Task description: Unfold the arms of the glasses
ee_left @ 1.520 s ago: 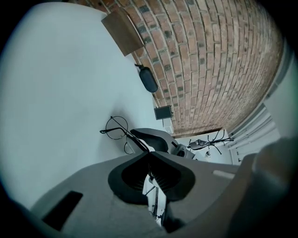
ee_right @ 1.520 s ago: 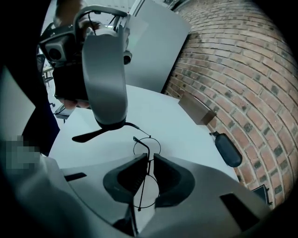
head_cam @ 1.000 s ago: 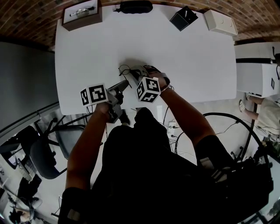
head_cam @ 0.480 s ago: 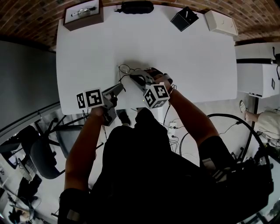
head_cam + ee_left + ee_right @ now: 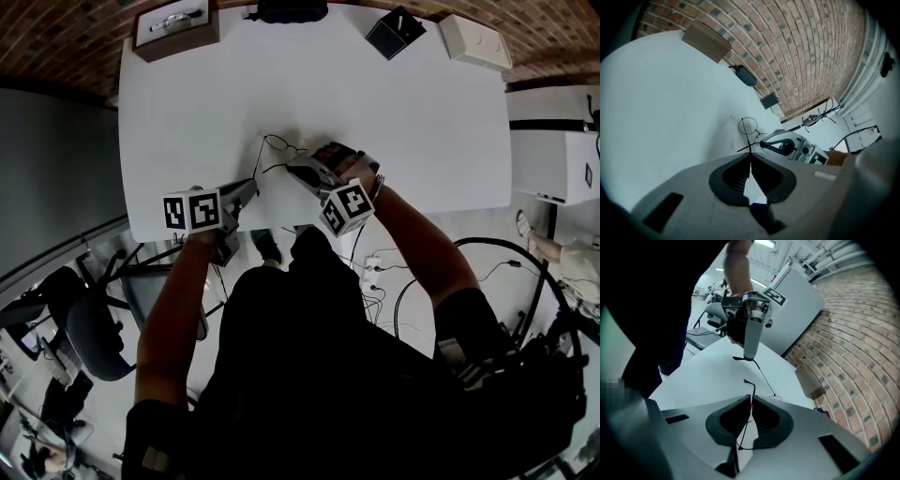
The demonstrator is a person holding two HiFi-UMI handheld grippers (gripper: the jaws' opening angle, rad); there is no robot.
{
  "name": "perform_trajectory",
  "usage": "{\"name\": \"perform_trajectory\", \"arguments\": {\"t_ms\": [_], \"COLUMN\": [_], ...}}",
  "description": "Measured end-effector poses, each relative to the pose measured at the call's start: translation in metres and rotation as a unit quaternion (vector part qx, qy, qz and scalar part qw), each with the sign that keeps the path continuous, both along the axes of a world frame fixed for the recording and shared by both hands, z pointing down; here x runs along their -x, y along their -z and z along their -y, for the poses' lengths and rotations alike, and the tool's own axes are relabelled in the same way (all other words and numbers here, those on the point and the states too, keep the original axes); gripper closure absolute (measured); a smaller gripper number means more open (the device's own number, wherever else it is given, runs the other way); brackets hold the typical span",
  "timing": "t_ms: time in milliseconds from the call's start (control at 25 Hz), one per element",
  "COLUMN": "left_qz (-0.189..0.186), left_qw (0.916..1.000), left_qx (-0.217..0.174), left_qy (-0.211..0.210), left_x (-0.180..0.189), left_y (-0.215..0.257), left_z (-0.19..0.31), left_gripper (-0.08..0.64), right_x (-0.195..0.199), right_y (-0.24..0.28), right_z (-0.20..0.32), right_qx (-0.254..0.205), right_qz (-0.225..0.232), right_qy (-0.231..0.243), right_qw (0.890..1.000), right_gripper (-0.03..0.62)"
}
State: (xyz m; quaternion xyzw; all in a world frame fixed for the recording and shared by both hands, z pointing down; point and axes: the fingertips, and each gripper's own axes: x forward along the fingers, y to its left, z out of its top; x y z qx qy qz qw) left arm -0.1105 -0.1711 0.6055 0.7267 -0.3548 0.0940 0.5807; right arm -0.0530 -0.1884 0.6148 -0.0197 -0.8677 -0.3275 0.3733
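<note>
The glasses (image 5: 277,145) sit near the table's (image 5: 375,103) near edge, strung between the two tools. In the head view they lie at about one o'clock from the tips of the left tool (image 5: 249,187) and at about eleven o'clock from the tips of the right tool (image 5: 294,169).

In the left gripper view the left tool (image 5: 750,154) has its jaws pinched together on one thin arm. From the jaws that arm runs up toward twelve o'clock to the round lenses (image 5: 748,126). The right gripper view shows the right tool (image 5: 751,398) clamped on the other arm, which passes through the narrow slit between its jaws. That arm's dark, hooked tip (image 5: 748,381) pokes out just beyond the jaws at twelve o'clock.

The glasses are a slight black wire frame with two round clear lenses and hair-thin arms ending in darker sleeves. The two arms spread in different directions from the lenses. Whether the frame touches the table or hangs just above it I cannot tell.
</note>
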Motion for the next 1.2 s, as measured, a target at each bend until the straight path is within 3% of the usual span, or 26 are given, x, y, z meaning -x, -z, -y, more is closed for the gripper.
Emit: {"name": "perform_trajectory", "arguments": {"t_ms": [200, 360, 600, 760, 840, 920, 960, 1000, 1120, 1200], "left_qz": [0.030, 0.035, 0.034, 0.041, 0.050, 0.059, 0.063, 0.067, 0.079, 0.083], "left_qw": [0.9992, 0.9990, 0.9992, 0.9985, 0.9977, 0.9968, 0.9965, 0.9961, 0.9952, 0.9950], "left_qx": [-0.008, -0.010, -0.013, -0.030, -0.040, -0.048, -0.051, -0.053, -0.056, -0.057], "left_qy": [-0.024, -0.026, -0.016, -0.021, -0.022, -0.023, -0.022, -0.019, -0.005, -0.001], "left_x": [-0.003, -0.006, -0.009, -0.013, -0.015, -0.018, -0.018, -0.018, -0.017, -0.018], "left_y": [-0.012, -0.017, -0.020, -0.018, -0.018, -0.019, -0.019, -0.020, -0.024, -0.025], "left_z": [-0.003, -0.001, 0.002, 0.001, 0.001, 0.000, 0.000, -0.001, 0.000, -0.001], "left_gripper": [0.538, 0.538, 0.538, 0.538, 0.538, 0.538, 0.538, 0.538, 0.538, 0.538], "right_x": [-0.003, -0.009, -0.011, -0.019, -0.025, -0.031, -0.035, -0.037, -0.042, -0.040], "right_y": [-0.004, -0.005, 0.008, 0.012, 0.012, 0.013, 0.013, 0.012, 0.005, -0.001], "right_z": [-0.015, -0.014, -0.010, -0.012, -0.011, -0.007, -0.004, -0.001, 0.003, 0.002], "right_qx": [-0.042, -0.047, 0.020, 0.050, 0.081, 0.141, 0.176, 0.216, 0.339, 0.390], "right_qz": [-0.023, -0.024, 0.012, 0.040, 0.052, 0.080, 0.099, 0.120, 0.176, 0.194], "right_qy": [0.055, 0.045, -0.066, -0.147, -0.204, -0.292, -0.340, -0.388, -0.505, -0.545], "right_qw": [0.997, 0.998, 0.998, 0.987, 0.974, 0.942, 0.918, 0.888, 0.774, 0.716], "right_gripper": [0.578, 0.577, 0.566, 0.520, 0.518, 0.519, 0.520, 0.520, 0.520, 0.517]}}
